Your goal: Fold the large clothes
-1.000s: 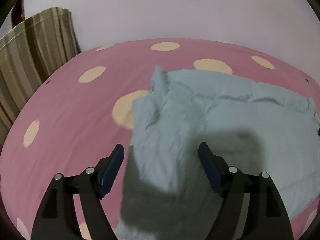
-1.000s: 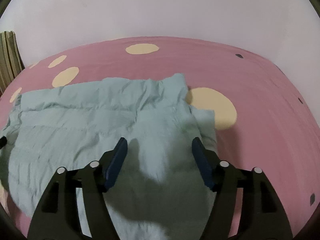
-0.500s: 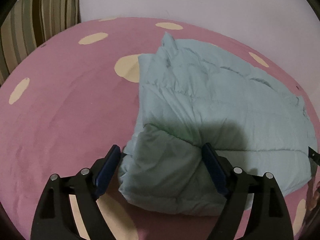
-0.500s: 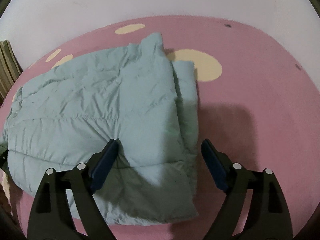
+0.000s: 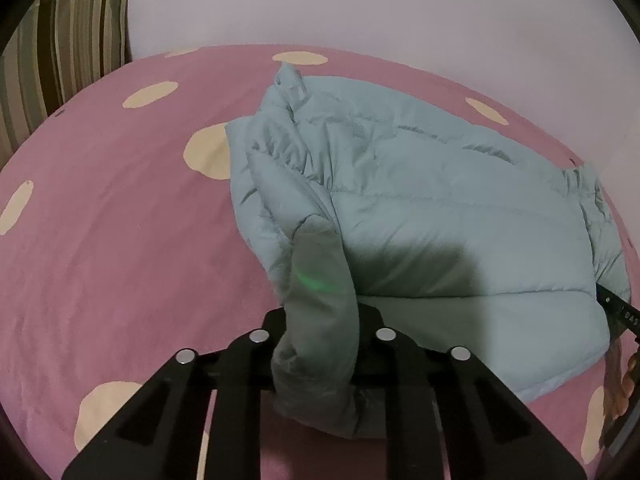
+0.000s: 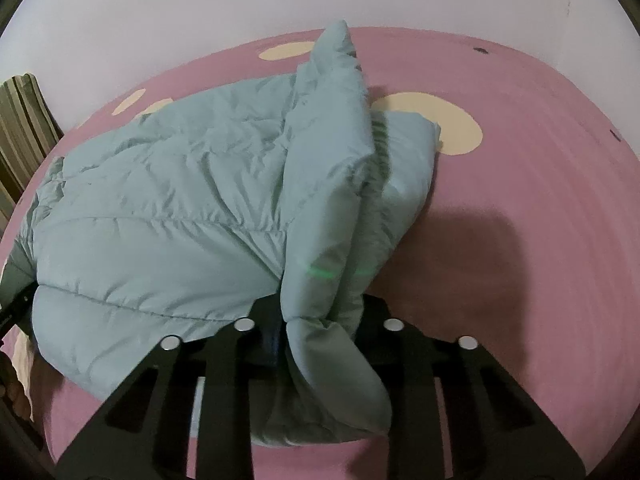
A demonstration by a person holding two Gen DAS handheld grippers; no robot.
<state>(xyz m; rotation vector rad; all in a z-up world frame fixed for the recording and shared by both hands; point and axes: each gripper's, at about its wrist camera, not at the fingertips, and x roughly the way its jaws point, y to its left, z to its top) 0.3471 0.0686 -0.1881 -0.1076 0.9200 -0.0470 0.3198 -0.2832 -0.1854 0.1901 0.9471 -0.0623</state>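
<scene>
A pale blue-green padded jacket (image 5: 440,200) lies folded on the pink spotted bed cover (image 5: 120,220). My left gripper (image 5: 320,312) is closing its jaws, and a bunched near-left corner of the jacket is pinched between them. In the right wrist view the same jacket (image 6: 160,200) spreads to the left. My right gripper (image 6: 320,304) is also closing, with the near-right corner of the jacket squeezed between its jaws and a flap hanging over the front. The pads of both grippers are hidden by the fabric.
The bed cover (image 6: 520,200) runs back to a plain pale wall. A striped cushion (image 5: 60,40) stands at the far left, also seen as a striped cushion (image 6: 20,128) at the left rim. The other gripper's black tip (image 5: 616,308) shows at the right rim.
Both grippers went from wide open over the jacket's near corners to closed on them. Both sank toward the bed, and the fabric now bunches up between the jaws.
</scene>
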